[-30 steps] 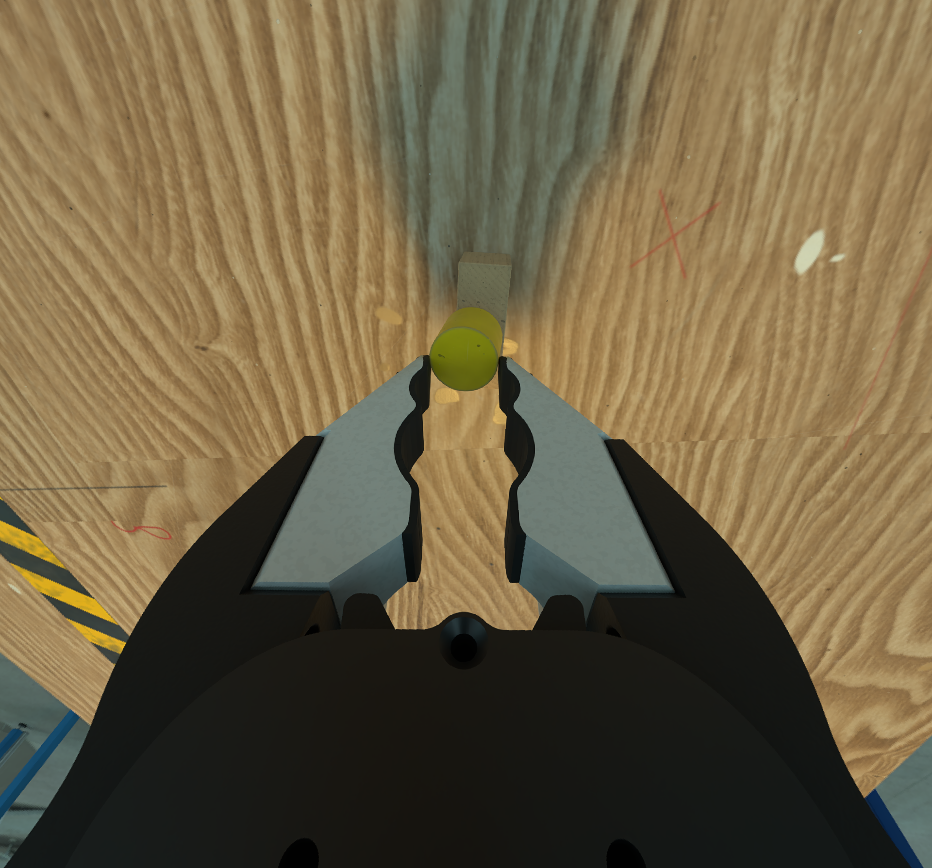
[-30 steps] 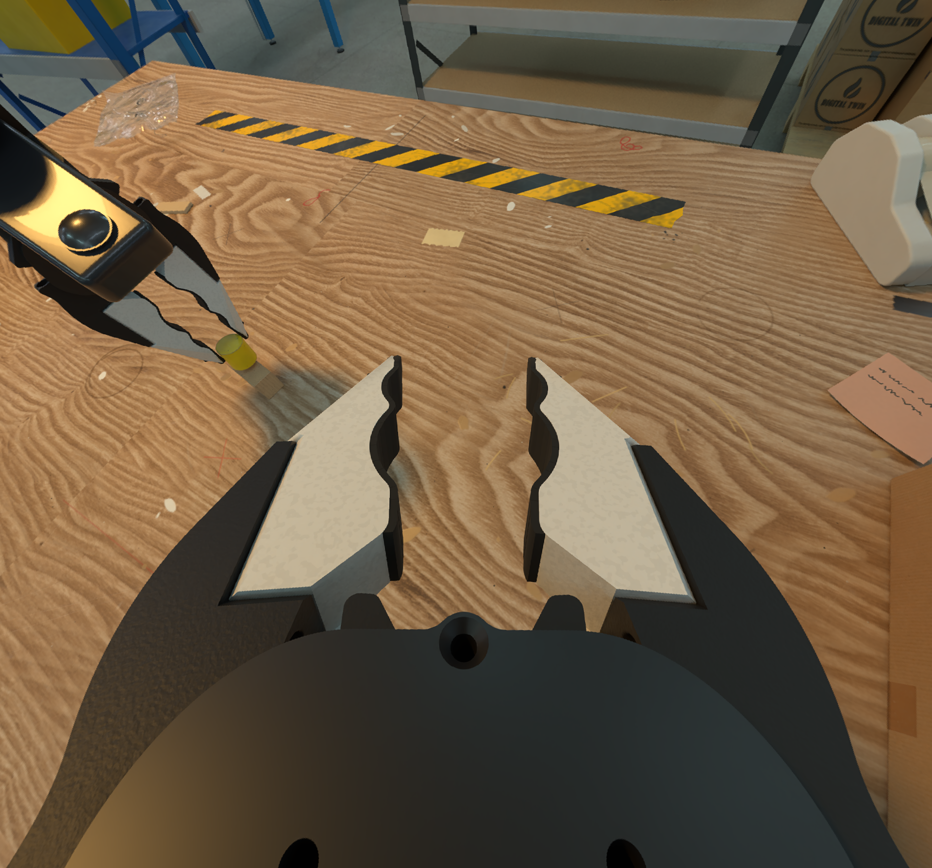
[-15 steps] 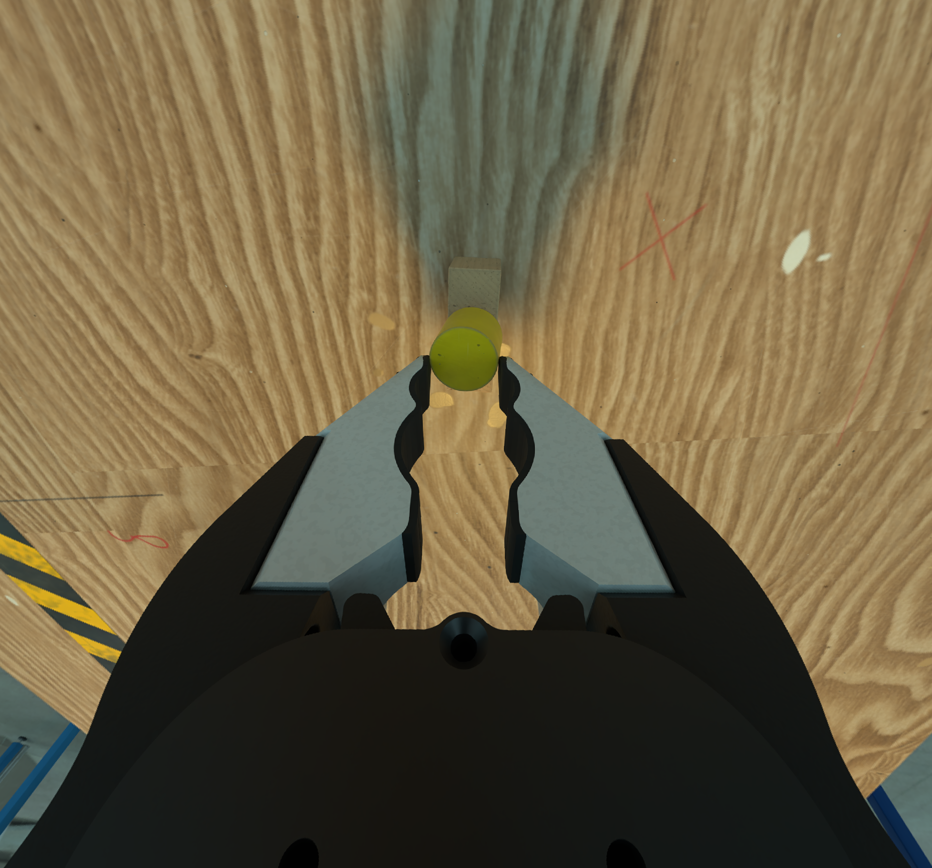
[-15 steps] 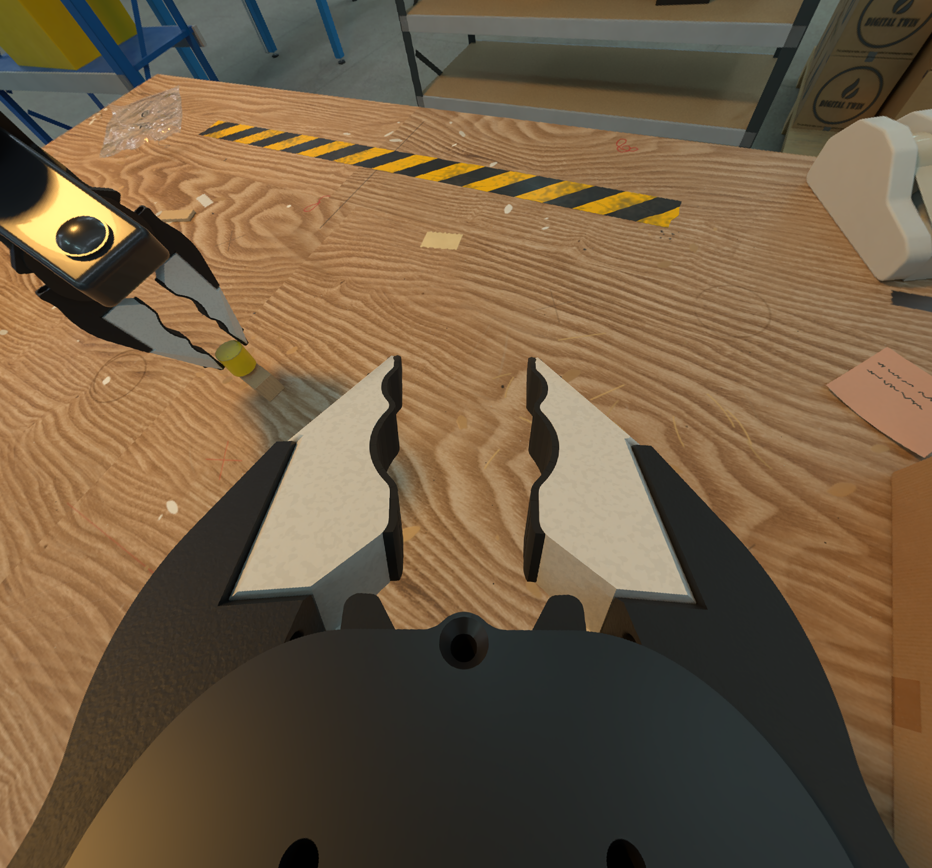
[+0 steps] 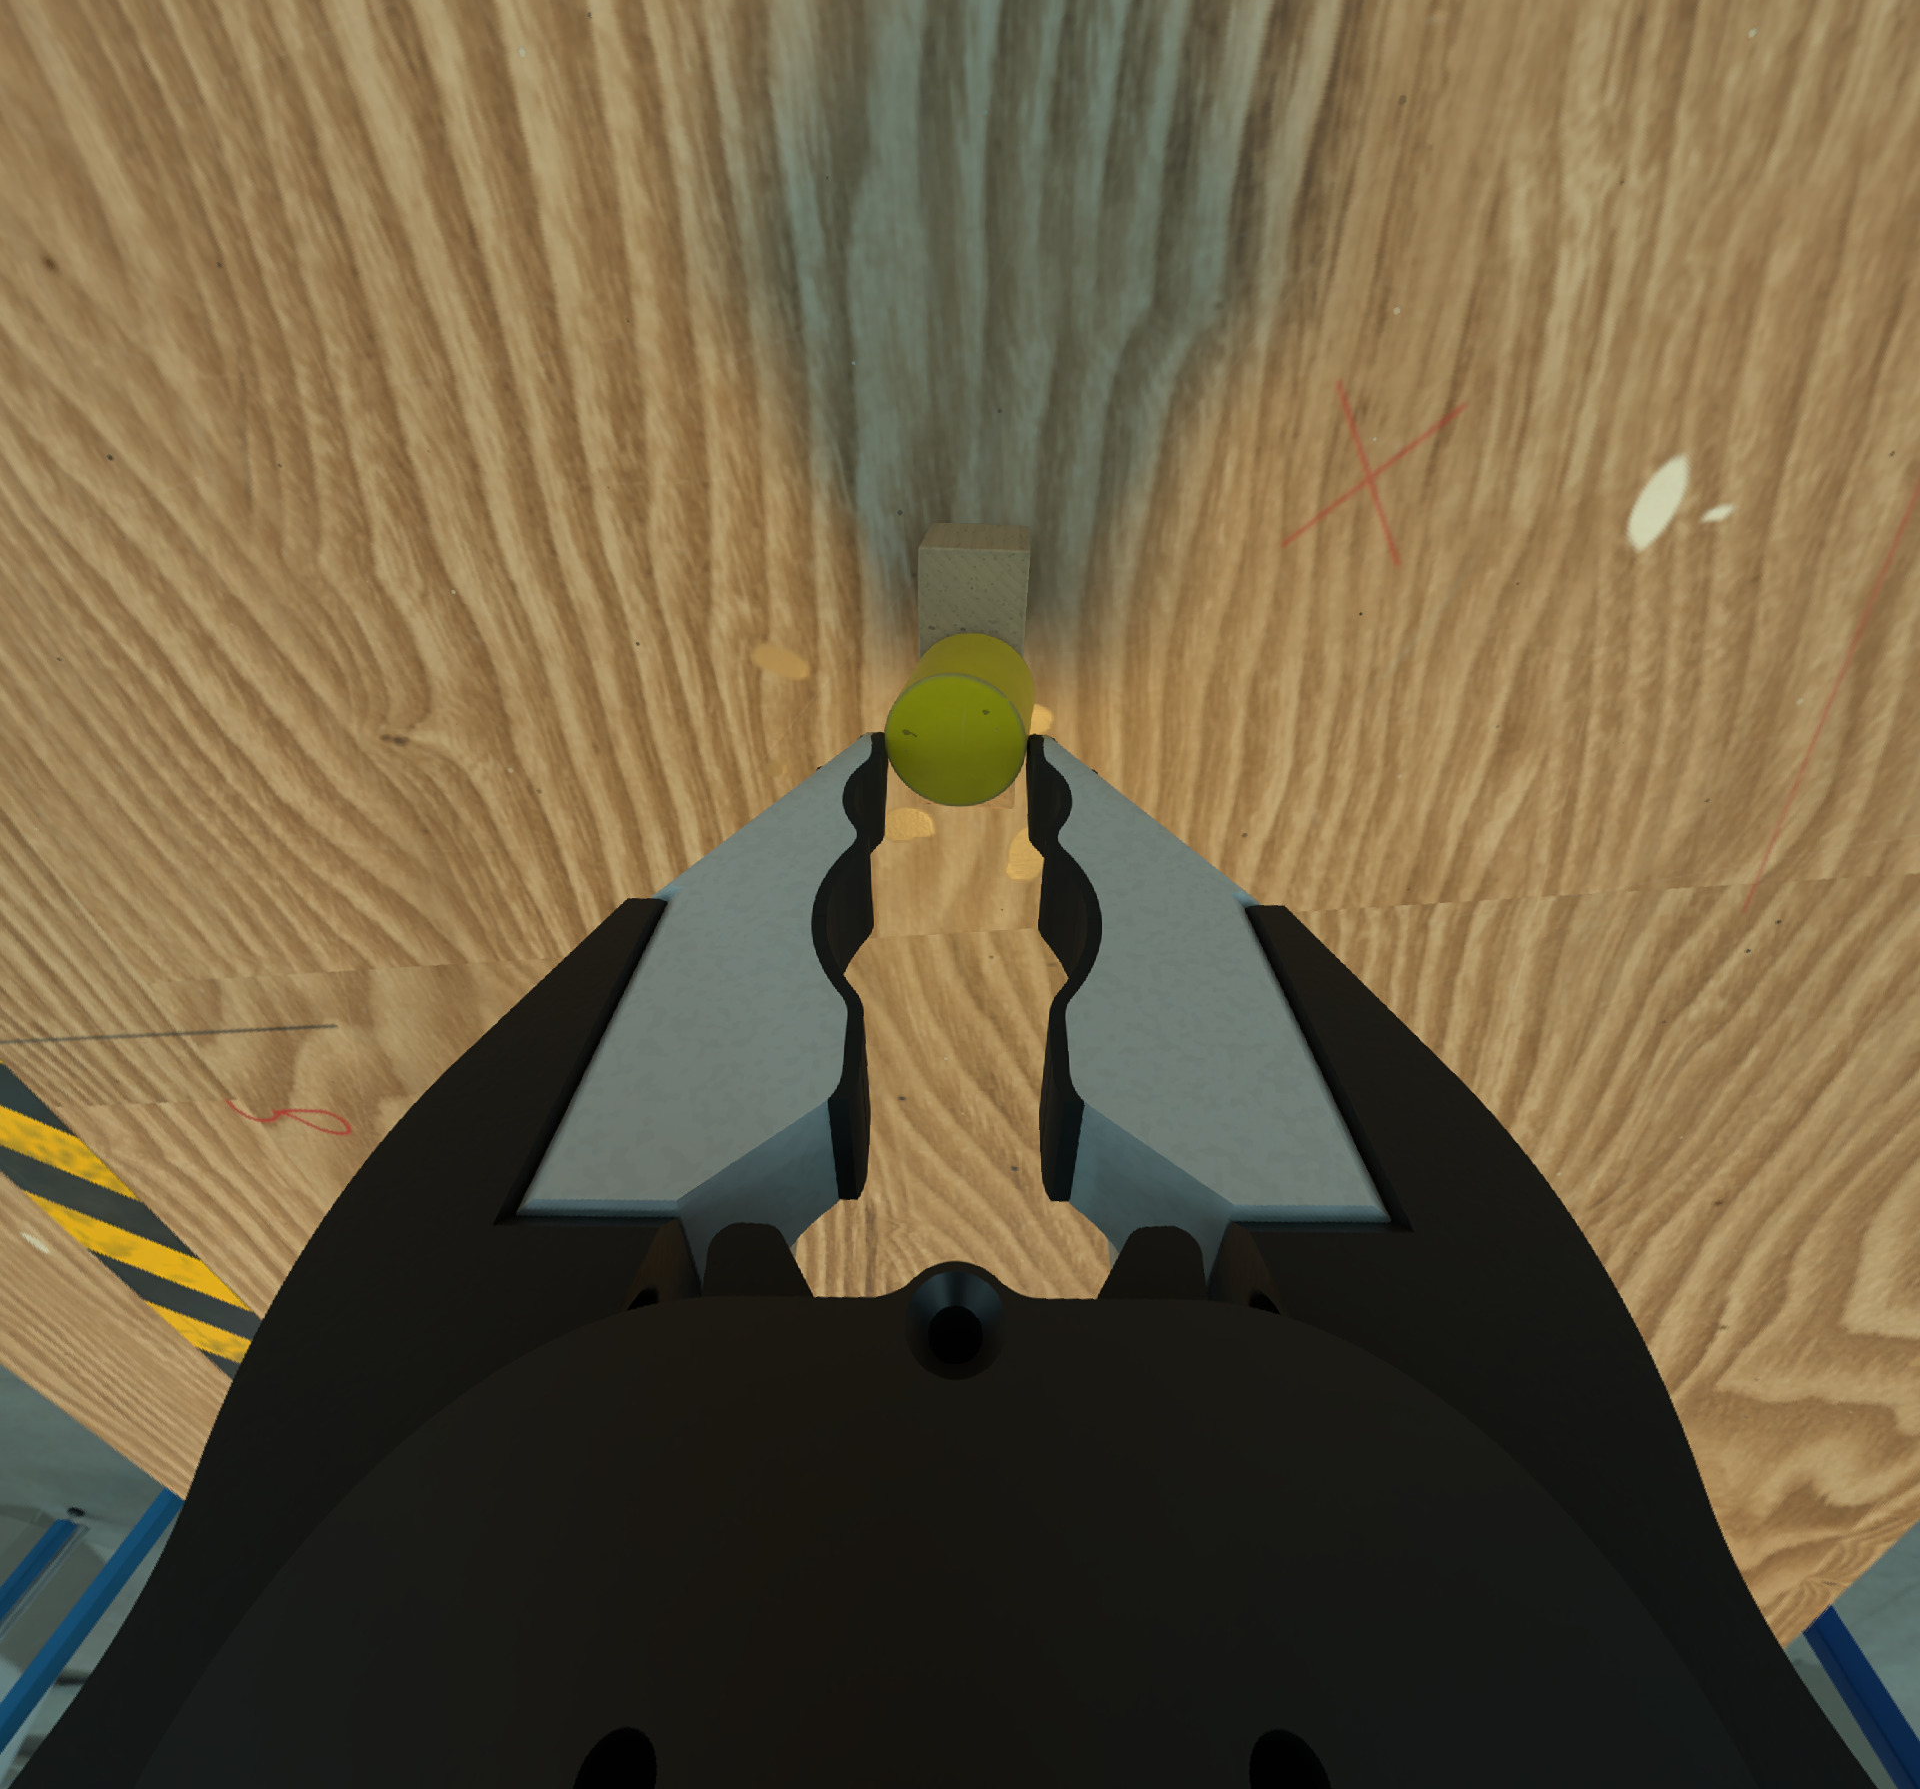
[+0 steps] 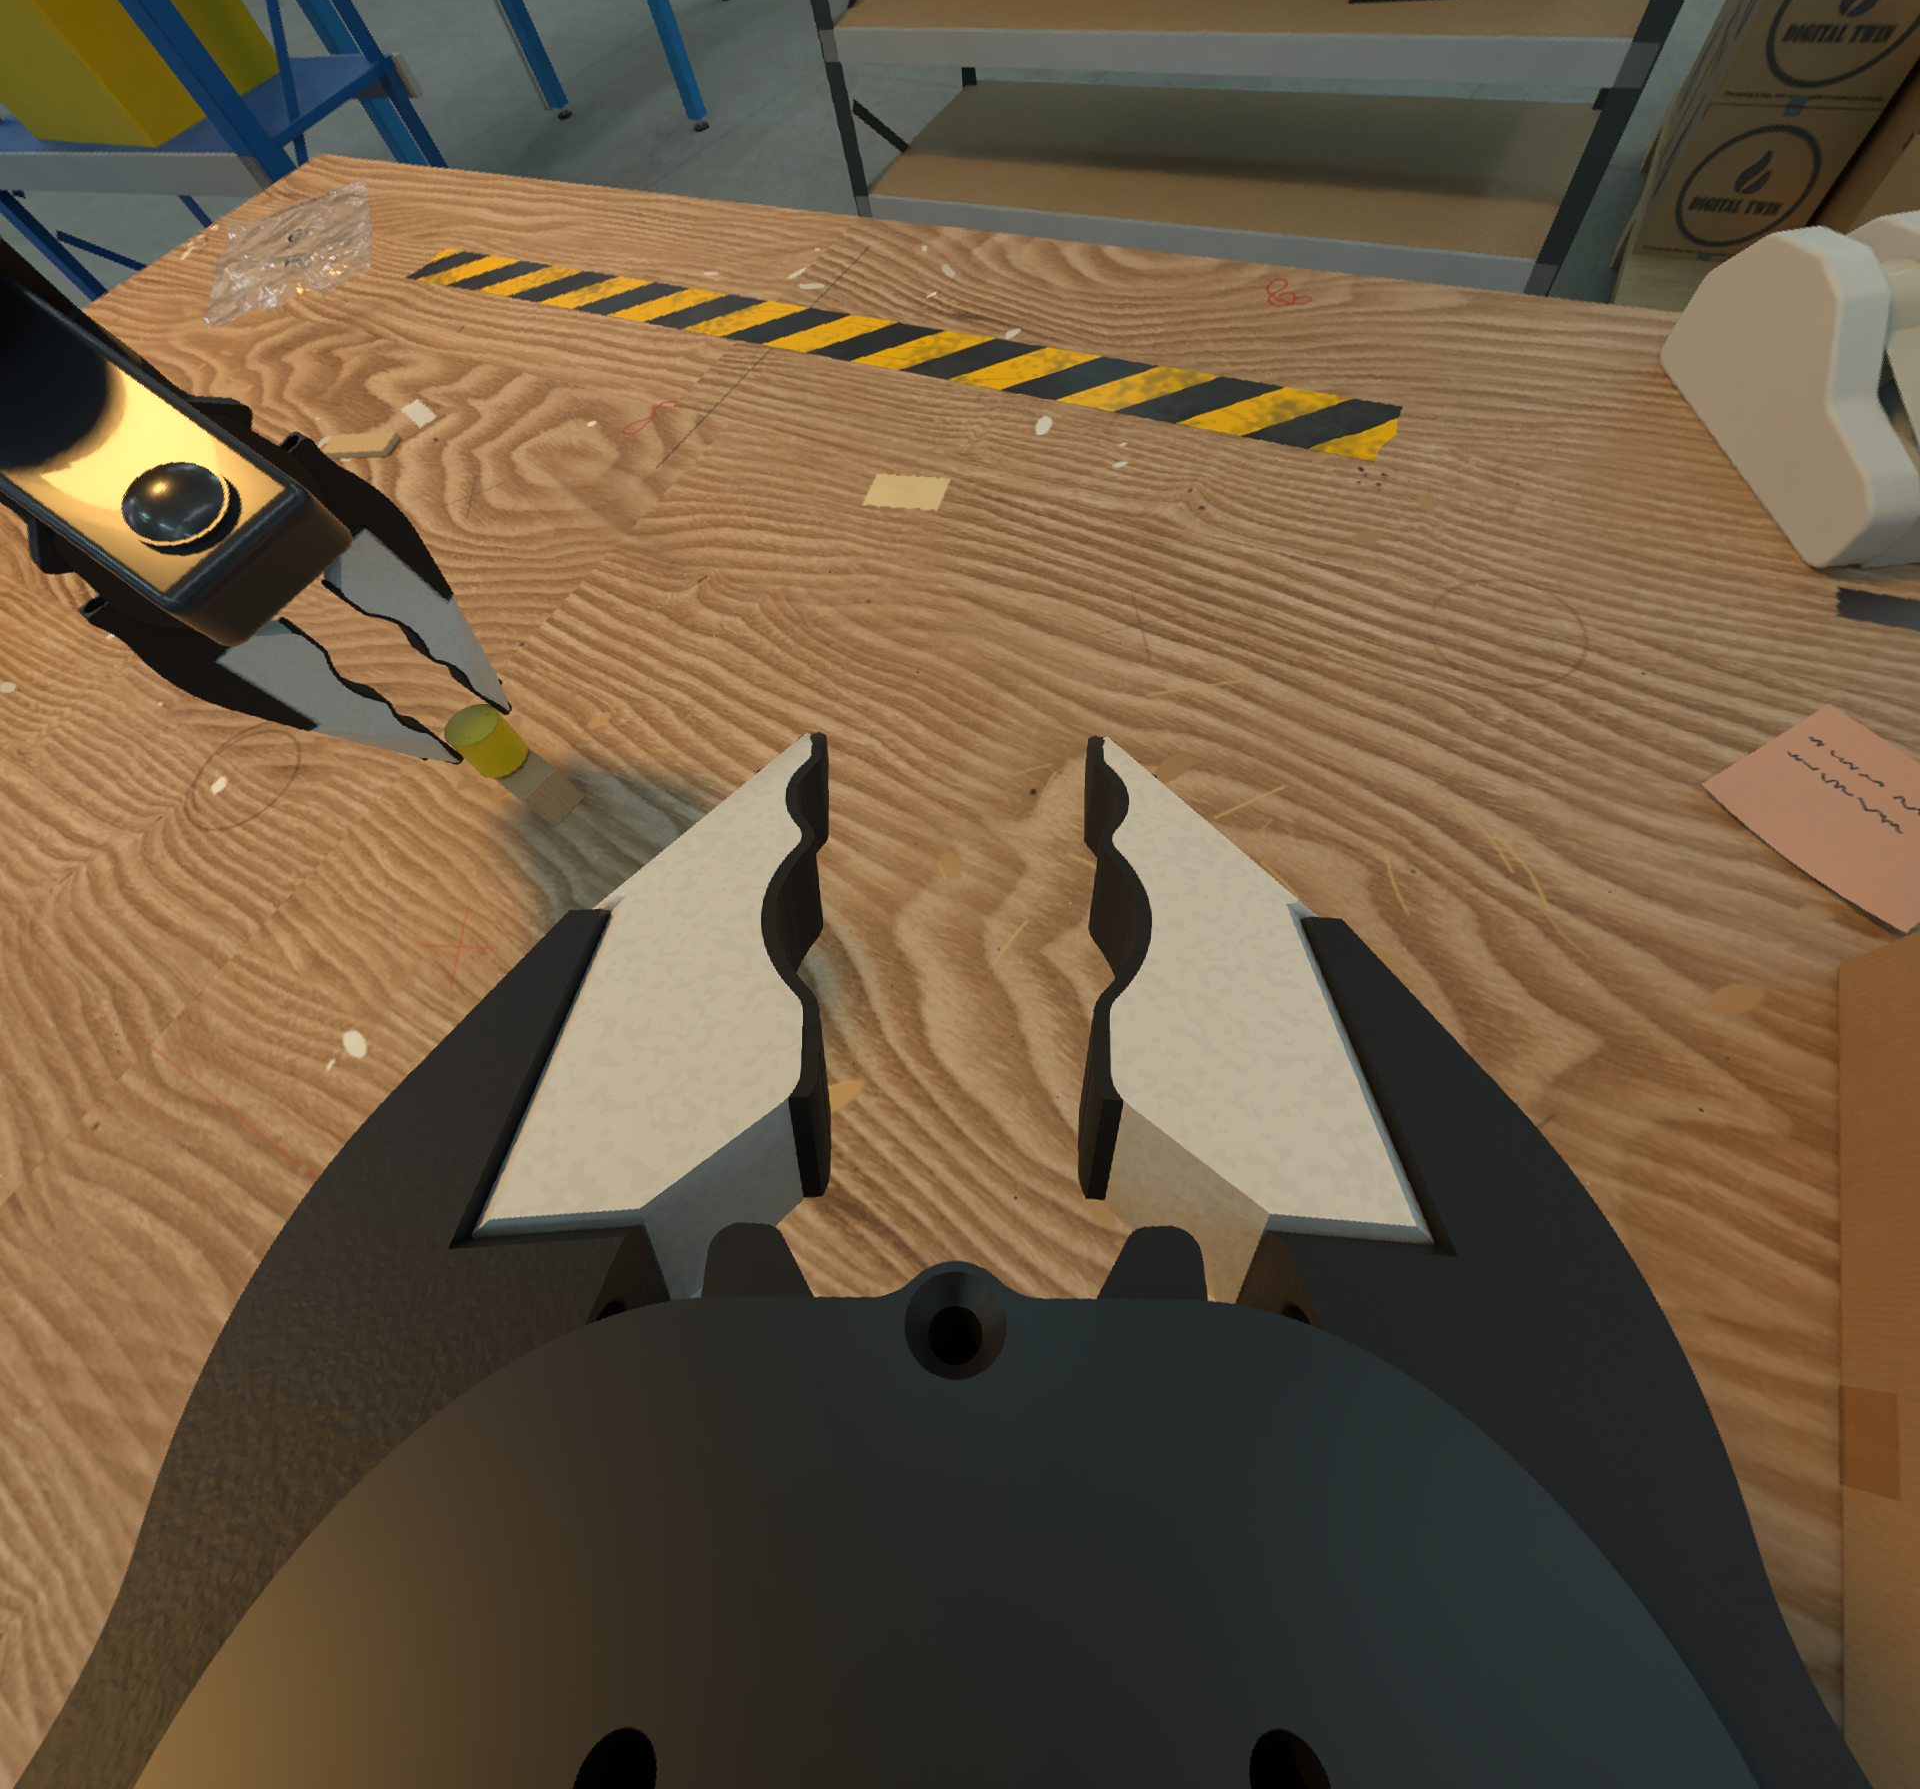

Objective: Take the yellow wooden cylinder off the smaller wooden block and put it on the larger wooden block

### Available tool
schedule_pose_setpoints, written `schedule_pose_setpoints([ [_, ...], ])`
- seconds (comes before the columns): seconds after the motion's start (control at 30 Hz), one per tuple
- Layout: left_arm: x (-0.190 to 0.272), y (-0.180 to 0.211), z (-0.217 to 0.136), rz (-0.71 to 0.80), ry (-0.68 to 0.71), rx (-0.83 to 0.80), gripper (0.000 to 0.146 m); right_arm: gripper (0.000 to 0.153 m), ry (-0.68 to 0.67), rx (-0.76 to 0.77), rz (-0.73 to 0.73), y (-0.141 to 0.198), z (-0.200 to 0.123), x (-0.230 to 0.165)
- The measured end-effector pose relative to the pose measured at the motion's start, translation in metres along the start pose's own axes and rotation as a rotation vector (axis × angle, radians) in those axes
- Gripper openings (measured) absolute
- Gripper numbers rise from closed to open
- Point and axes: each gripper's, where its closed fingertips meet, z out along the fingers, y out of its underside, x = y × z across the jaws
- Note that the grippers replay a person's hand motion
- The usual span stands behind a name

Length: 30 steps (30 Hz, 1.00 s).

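Observation:
The yellow wooden cylinder [image 5: 954,740] sits between the fingertips of my left gripper [image 5: 954,750], which is shut on its sides. Just beyond it is the small pale wooden block [image 5: 974,586] on the table. In the right wrist view the left gripper [image 6: 480,729] slants down from the left, holding the cylinder [image 6: 488,740] tilted against the top of the small block [image 6: 542,790]; I cannot tell if they still touch. My right gripper [image 6: 956,742] is open and empty above the table's middle. No larger wooden block is clearly in view.
The wooden table [image 6: 1039,596] bears a yellow-black striped tape [image 6: 904,347], a crumpled clear plastic bag [image 6: 296,248], a white moulded object [image 6: 1808,389], a pink paper note [image 6: 1839,820] and a flat brown board [image 6: 1881,1220] at the right edge. Shelving and blue frames stand behind.
The left gripper stays shut on the cylinder and has barely shifted over the small block. The right gripper's view has dipped slightly; it stays open.

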Motion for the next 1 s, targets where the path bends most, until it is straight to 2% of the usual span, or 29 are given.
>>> schedule_pose_setpoints([
  [0.37,0.000,0.001,0.002,0.009,0.002,-0.014,0.026,0.049,0.002,-0.012,0.009,0.004,0.001,0.003],
  [0.43,0.000,0.003,0.004,0.007,-0.002,-0.025,0.039,0.049,0.002,-0.013,0.011,0.004,0.001,0.003],
  [0.5,0.000,0.001,0.001,0.000,0.000,-0.012,0.045,0.049,0.001,-0.015,0.012,0.005,0.001,0.004],
  [0.6,0.000,-0.005,-0.015,-0.020,0.015,0.062,0.048,0.049,0.001,-0.018,0.012,0.005,0.002,0.004],
  [0.73,-0.011,-0.008,-0.071,-0.082,-0.046,0.256,0.047,0.049,0.000,-0.024,0.010,0.006,0.003,0.004],
  [0.8,-0.024,0.008,-0.108,-0.139,-0.125,0.352,0.046,0.049,0.000,-0.024,0.010,0.006,0.003,0.003],
  [0.87,-0.041,0.044,-0.141,-0.212,-0.228,0.394,0.045,0.049,0.004,-0.023,0.011,0.006,0.001,0.004],
  [1.0,-0.080,0.159,-0.172,-0.464,-0.340,0.322,0.043,0.049,0.011,-0.011,0.016,0.005,-0.001,0.006],
])
